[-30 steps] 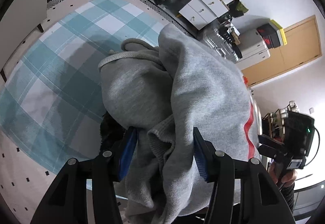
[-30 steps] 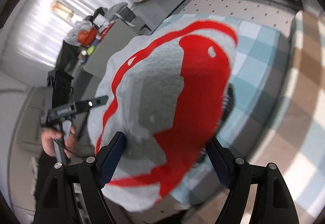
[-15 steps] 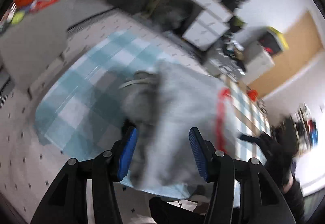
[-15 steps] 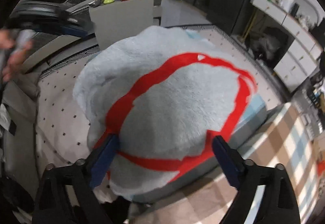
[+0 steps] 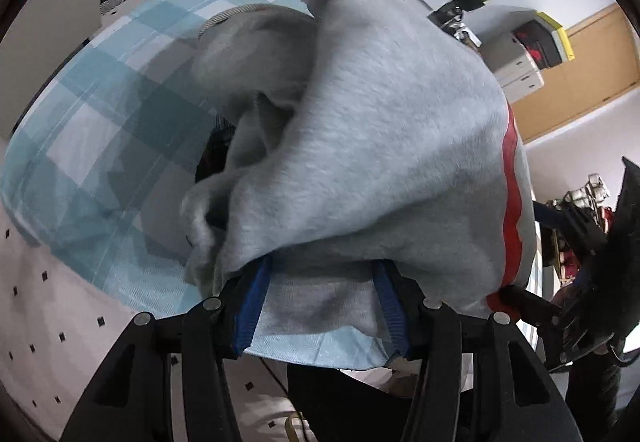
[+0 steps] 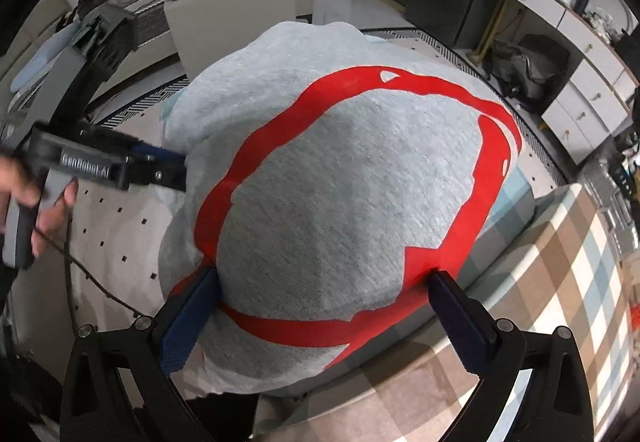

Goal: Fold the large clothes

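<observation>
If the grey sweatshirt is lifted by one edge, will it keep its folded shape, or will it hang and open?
The grey sweatshirt would probably droop and unfold: in the left wrist view it sags in soft folds over the left gripper. Its thick fleece looks fairly heavy, so free layers would likely slide apart. It seems unlikely to slip on the checked cloth.

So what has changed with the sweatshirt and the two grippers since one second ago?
The right gripper has just opened its jaws wider, and its view has rolled, so the red print now reads as a ring; the grey sweatshirt lies between the fingers. The left gripper swung away and came back. Unchanged: its opening, the folded sweatshirt bundle between its fingers, and the checked cloth underneath.
</observation>
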A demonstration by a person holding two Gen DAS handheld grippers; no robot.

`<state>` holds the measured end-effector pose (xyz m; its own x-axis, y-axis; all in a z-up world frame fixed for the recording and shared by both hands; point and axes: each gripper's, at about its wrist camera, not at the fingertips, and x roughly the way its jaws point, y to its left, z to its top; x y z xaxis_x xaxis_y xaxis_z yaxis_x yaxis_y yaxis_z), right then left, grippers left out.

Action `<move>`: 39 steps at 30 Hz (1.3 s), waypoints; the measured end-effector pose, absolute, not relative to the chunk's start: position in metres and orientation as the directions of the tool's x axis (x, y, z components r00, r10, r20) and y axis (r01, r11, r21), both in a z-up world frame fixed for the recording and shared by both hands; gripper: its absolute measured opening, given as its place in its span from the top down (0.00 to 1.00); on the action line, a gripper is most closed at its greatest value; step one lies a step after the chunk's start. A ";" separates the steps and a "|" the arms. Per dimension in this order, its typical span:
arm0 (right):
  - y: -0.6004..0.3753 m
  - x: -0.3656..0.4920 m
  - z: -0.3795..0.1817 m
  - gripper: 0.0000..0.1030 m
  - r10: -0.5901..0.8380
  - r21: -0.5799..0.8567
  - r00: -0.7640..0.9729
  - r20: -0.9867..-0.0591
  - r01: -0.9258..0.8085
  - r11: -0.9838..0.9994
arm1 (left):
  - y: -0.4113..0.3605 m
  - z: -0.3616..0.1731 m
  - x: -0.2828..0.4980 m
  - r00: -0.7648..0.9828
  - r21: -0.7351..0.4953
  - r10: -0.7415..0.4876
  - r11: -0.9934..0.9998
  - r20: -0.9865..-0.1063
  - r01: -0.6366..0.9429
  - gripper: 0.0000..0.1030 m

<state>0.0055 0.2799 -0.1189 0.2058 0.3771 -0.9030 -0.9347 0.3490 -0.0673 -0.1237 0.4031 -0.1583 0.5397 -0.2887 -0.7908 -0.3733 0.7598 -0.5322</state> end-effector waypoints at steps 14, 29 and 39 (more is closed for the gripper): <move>0.277 -0.013 -0.111 0.00 0.437 -0.148 0.289 -0.852 -0.933 0.328 | 0.450 -0.165 -0.143 0.609 -0.673 -0.374 0.631 -0.700 -0.386 0.65; 0.174 -0.041 -0.015 0.00 0.754 0.189 0.258 -0.604 -0.873 0.450 | 0.351 -0.037 -0.229 0.741 -0.383 0.088 0.812 -0.666 -0.441 0.40; 0.075 -0.121 -0.004 0.00 0.776 0.182 0.467 -0.424 -0.796 0.578 | 0.248 -0.029 -0.273 0.802 -0.211 0.384 0.829 -0.457 -0.517 0.15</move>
<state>-0.1208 0.0754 -0.0037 0.4670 0.7762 -0.4236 -0.7957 0.5778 0.1816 -0.2729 0.2480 -0.0288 0.8023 0.3844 -0.4567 -0.5174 0.8293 -0.2110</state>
